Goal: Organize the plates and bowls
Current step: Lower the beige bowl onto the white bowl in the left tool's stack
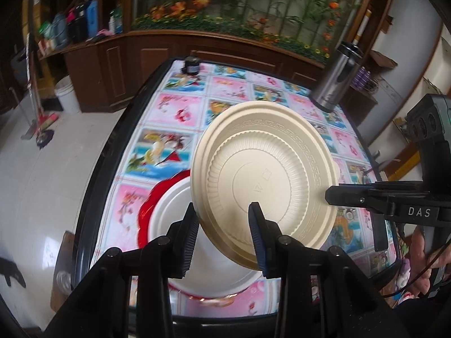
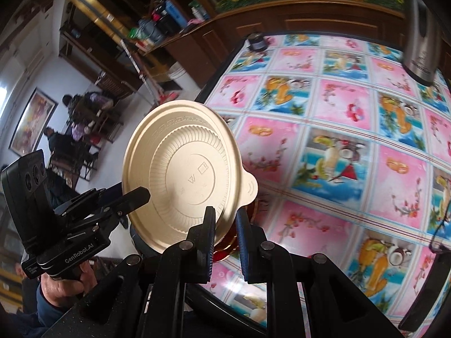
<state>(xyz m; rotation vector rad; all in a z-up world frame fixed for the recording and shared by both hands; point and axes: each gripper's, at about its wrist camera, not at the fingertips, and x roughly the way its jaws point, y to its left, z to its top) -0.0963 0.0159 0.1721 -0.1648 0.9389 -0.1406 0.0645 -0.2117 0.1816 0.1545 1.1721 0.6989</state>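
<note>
Holding the beige plate (image 1: 265,180) tilted in mid-air over the table (image 1: 174,107), both grippers at its rim. Left gripper (image 1: 222,242) jaws look closed on the near edge; right gripper (image 2: 225,242) jaws straddle the opposite edge with a visible gap, so I can't tell if it's gripping. Risk: thin-rim pinch slips or the two hands pull unevenly, and the plate drops. White bowl (image 1: 174,219) sits on the red plate (image 1: 146,208) below, looks empty.
</note>
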